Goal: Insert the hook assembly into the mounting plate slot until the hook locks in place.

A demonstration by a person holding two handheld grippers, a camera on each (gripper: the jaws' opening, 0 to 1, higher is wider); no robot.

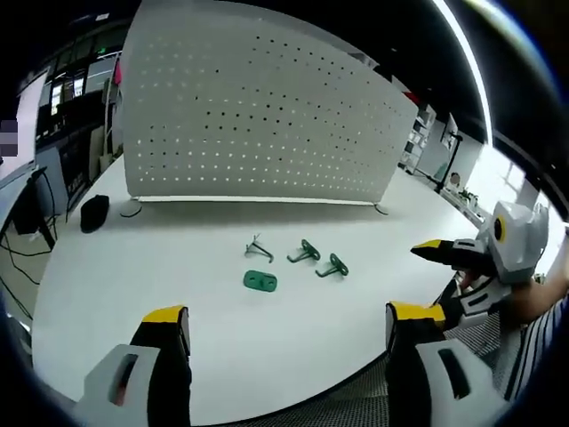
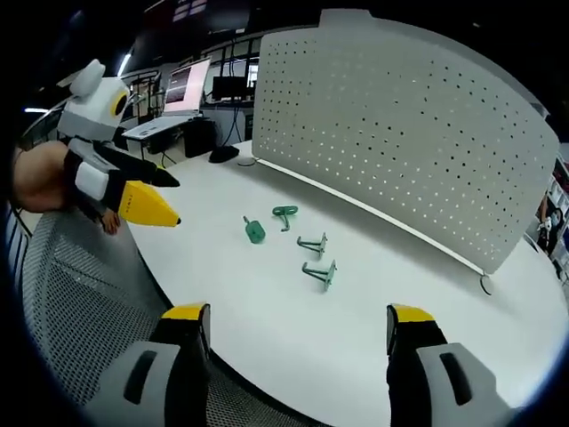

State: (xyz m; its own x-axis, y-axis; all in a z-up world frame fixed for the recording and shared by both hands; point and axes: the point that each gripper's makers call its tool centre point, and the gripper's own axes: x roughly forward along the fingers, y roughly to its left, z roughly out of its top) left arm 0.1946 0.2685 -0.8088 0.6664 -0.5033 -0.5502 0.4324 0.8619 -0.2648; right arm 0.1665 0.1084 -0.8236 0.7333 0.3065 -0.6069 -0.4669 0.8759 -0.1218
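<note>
Four small green parts lie on the white table (image 1: 178, 267). A flat oval mounting plate (image 1: 260, 281) is nearest, with a wire hook (image 1: 258, 249) behind it and two green hooks (image 1: 305, 253) (image 1: 332, 266) to its right. In the right gripper view the plate (image 2: 254, 232), the wire hook (image 2: 284, 213) and the two hooks (image 2: 314, 245) (image 2: 320, 272) lie mid-table. My left gripper (image 1: 289, 316) is open and empty, well short of the parts. My right gripper (image 2: 298, 313) is open and empty too. Each shows in the other's view: right gripper (image 1: 444, 260), left gripper (image 2: 167, 197).
A tall white pegboard (image 1: 258, 116) (image 2: 400, 124) stands upright behind the parts. A black object (image 1: 93, 212) sits at the table's far left. A grey mesh chair (image 2: 80, 294) is by the table edge. A striped sleeve (image 1: 533, 329) shows at right. Desks and monitors (image 2: 191, 84) stand beyond.
</note>
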